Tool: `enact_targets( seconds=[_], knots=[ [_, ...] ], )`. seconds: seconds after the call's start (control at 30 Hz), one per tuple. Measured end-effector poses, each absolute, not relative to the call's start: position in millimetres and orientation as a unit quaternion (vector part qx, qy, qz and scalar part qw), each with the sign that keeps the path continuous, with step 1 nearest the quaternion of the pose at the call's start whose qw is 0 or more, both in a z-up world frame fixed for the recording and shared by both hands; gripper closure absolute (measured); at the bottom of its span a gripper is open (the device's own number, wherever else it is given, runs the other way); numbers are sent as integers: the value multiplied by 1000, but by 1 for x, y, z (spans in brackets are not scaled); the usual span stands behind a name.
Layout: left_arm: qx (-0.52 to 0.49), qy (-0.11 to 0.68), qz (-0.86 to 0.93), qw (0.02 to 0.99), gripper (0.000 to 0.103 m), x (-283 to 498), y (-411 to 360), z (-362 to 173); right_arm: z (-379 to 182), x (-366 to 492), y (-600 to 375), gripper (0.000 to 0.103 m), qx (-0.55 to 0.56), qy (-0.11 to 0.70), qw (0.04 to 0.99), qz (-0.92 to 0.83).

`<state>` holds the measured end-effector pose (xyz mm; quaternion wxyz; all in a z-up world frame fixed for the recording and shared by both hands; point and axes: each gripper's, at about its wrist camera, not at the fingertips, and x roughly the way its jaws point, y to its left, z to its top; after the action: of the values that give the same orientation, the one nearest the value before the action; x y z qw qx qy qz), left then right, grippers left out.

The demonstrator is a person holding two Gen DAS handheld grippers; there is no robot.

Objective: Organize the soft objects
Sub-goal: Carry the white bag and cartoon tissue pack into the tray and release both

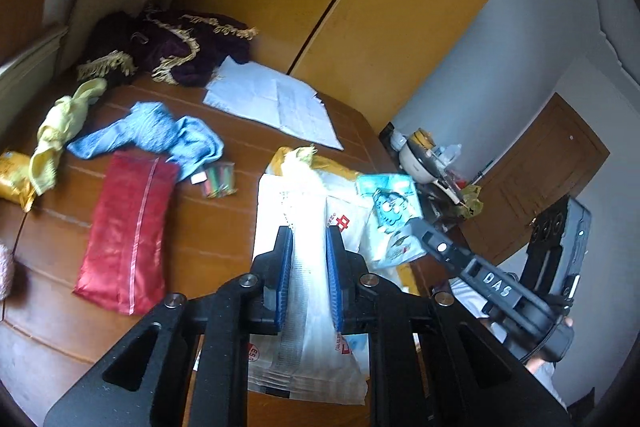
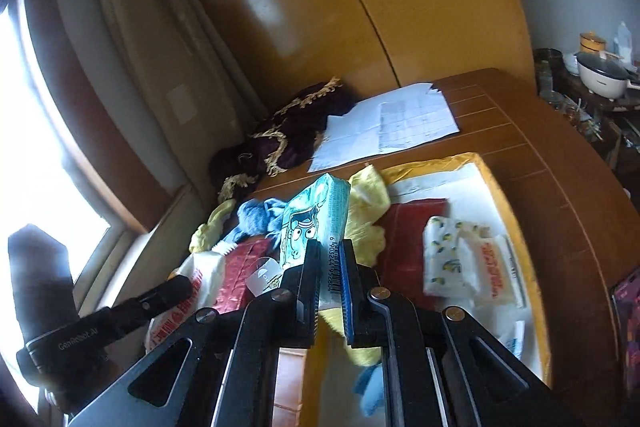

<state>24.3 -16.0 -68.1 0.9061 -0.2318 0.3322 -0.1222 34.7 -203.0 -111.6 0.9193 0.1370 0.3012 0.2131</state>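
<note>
My left gripper (image 1: 308, 259) is shut on a pinched fold of a white plastic bag (image 1: 296, 195) with red print, held over the wooden table (image 1: 216, 235). To its right my right gripper (image 1: 420, 231) is shut on a teal cartoon tissue pack (image 1: 390, 201). In the right wrist view this gripper (image 2: 332, 267) clamps the pack (image 2: 316, 219) at its barcode end, with the left gripper (image 2: 176, 289) and bag (image 2: 196, 277) at lower left. A red pouch (image 1: 128, 231), blue towel (image 1: 160, 139) and yellow cloth (image 1: 60, 135) lie on the table.
A purple fringed cloth (image 1: 172, 43) and papers (image 1: 276, 103) lie at the back by the yellow wardrobe (image 1: 360, 7). A lemon-print tissue pack (image 2: 448, 255) rests on a yellow-edged white sheet (image 2: 500, 187). A side table with a rice cooker (image 2: 600, 75) stands right; a window (image 2: 40, 147) left.
</note>
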Motion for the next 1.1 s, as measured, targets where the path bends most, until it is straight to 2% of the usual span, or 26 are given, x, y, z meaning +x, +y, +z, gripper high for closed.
enact_targets(
  seconds=[0.17, 0.43, 0.57, 0.8, 1.1],
  knots=[
    [-206, 309, -132, 919, 89, 75, -57, -44, -111, 73, -223, 94, 117, 300, 931, 171],
    [-202, 371, -104, 900, 89, 158, -81, -88, -145, 145, -237, 94, 116, 356, 917, 140],
    [-209, 380, -98, 896, 89, 165, -84, -105, -162, 153, -239, 94, 120, 380, 908, 130],
    [-172, 373, -96, 907, 89, 161, -101, -108, -173, 157, -234, 93, 108, 395, 905, 117],
    [-175, 368, -100, 908, 87, 163, -99, -111, -181, 159, -241, 88, 130, 404, 898, 113]
  ],
)
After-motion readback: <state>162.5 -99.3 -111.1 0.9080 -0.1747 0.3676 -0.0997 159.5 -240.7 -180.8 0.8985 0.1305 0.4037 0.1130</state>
